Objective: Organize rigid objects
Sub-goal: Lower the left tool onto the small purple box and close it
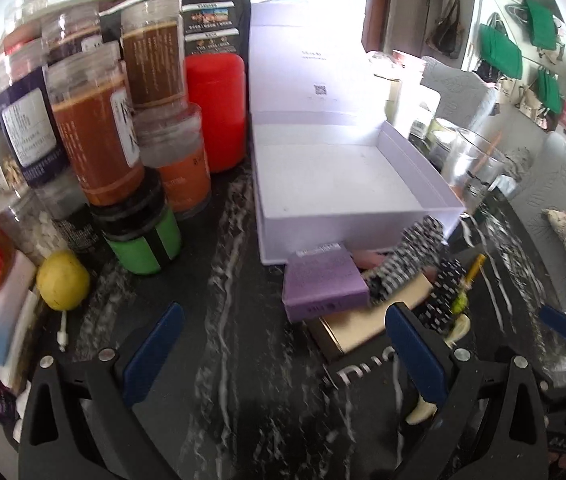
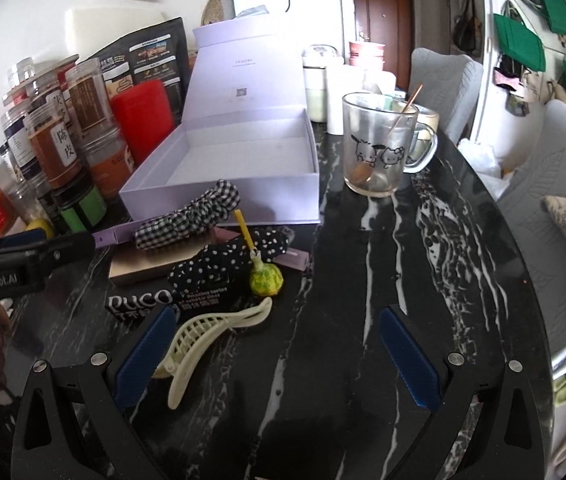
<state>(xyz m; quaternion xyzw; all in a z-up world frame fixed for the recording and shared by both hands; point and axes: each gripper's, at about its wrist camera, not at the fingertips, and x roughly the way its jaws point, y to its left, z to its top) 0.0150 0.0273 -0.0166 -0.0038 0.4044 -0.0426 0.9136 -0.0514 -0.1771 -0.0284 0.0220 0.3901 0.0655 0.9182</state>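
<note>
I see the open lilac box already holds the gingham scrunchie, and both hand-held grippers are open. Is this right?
Not quite: the lilac box is empty. The right wrist view shows the gingham scrunchie on the table before it. Both the left hand-held gripper and the right hand-held gripper are open.

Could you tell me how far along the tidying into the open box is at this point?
Nothing looks done: the lavender box is empty. Neither gripper, left or right, holds anything; both are open. The cream hair claw, lollipop, checked scrunchie and purple box remain on the table.
</note>
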